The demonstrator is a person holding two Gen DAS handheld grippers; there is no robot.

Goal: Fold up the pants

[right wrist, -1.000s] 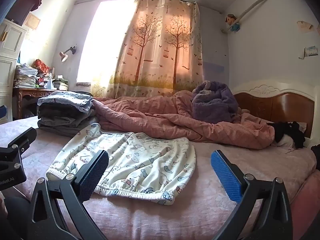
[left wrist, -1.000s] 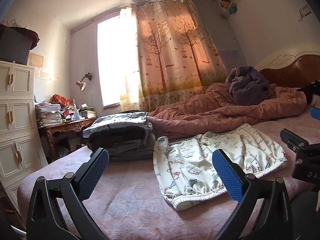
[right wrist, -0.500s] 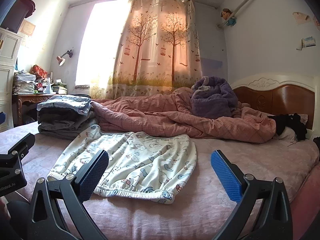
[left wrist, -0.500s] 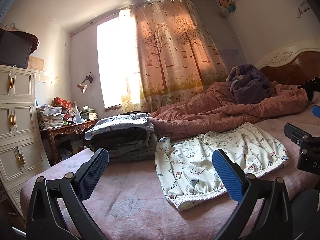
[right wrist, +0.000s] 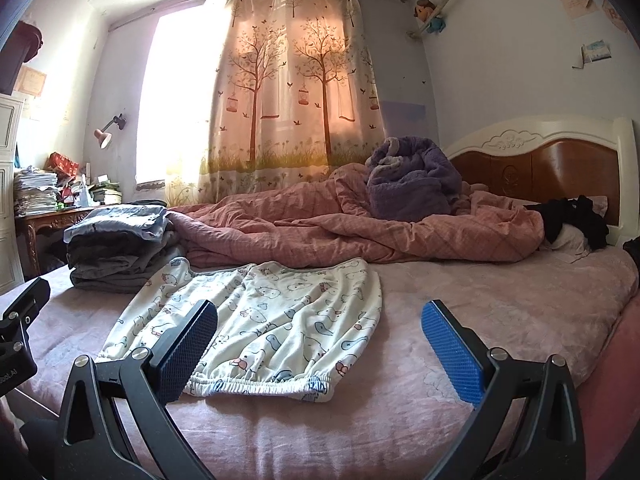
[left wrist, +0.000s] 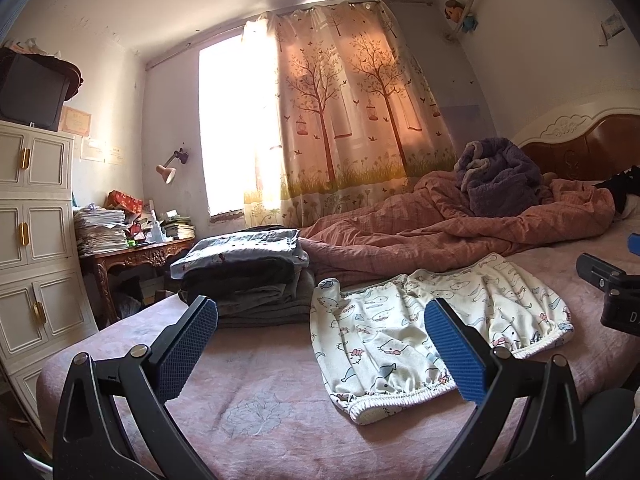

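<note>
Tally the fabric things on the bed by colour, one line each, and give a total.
White printed: 1, the pants.
Grey: 1, the stack of folded clothes, layers too close to count apart.
Pink: 1, the rumpled quilt.
Purple: 1, the fleece bundle.
Black: 1, the garment by the headboard.
Total: 5.

A bed (right wrist: 460, 320) under a pink sheet carries printed white pants (right wrist: 272, 320) spread flat, a stack of folded clothes (right wrist: 120, 248) touching their far-left corner, a rumpled pink quilt (right wrist: 360, 232) behind, black clothing (right wrist: 576, 216) by the headboard.
</note>
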